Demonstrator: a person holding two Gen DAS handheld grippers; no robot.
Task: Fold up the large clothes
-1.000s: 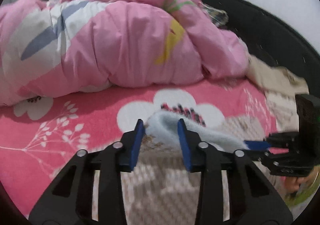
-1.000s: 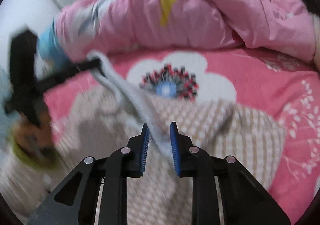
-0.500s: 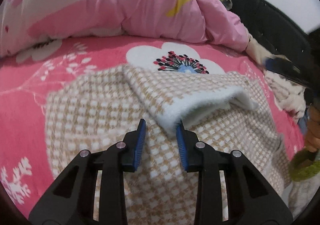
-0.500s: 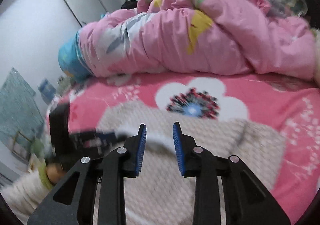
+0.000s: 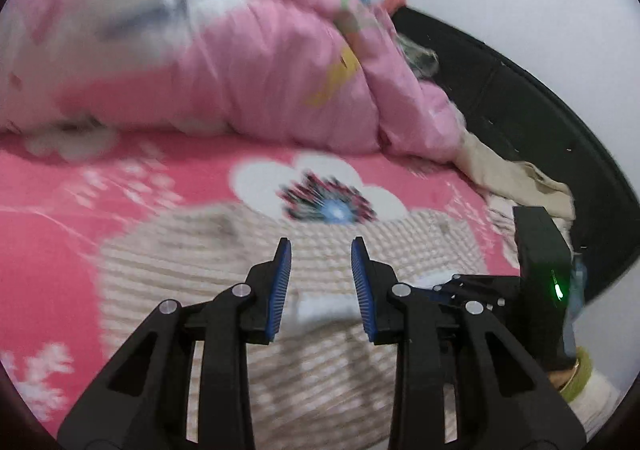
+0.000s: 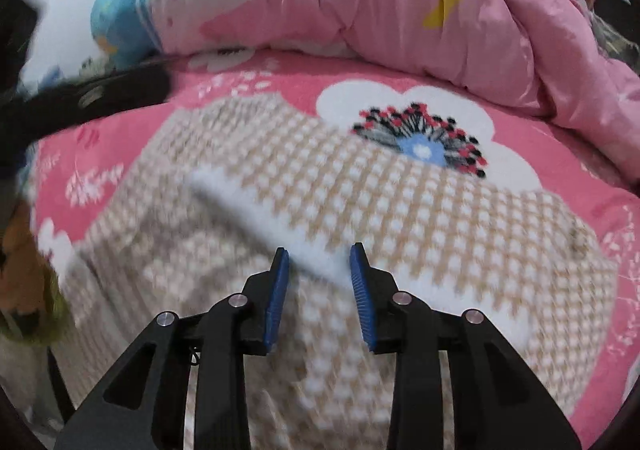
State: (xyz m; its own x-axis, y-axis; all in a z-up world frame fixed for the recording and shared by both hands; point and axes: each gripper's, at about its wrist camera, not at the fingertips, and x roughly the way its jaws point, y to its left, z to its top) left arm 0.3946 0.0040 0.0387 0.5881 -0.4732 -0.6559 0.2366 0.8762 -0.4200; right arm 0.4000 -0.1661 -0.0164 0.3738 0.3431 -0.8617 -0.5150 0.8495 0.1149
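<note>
On the pink floral bed sheet (image 6: 280,90), in front of the heaped pink quilt (image 6: 380,10), the checked beige-and-white garment (image 6: 420,218) lies spread with one flap turned over, its white fleecy underside (image 6: 256,206) showing along the folded edge. A second ago that edge was lifted and stretched between both tools; it now rests flat on the cloth. The right gripper (image 6: 318,278) has let go: its jaws are opening, nothing is pinched, and the white edge lies just under and ahead of its tips. The left gripper (image 5: 320,282) stands partly open over the garment with no cloth between its blue pads (image 5: 280,282); the view is blurred, though the gap reads clear. In the left wrist view the right tool sits just beside, low at the right. Judgement: one fold is laid and released; the garment remains wide, so further folds appear outstanding
</note>
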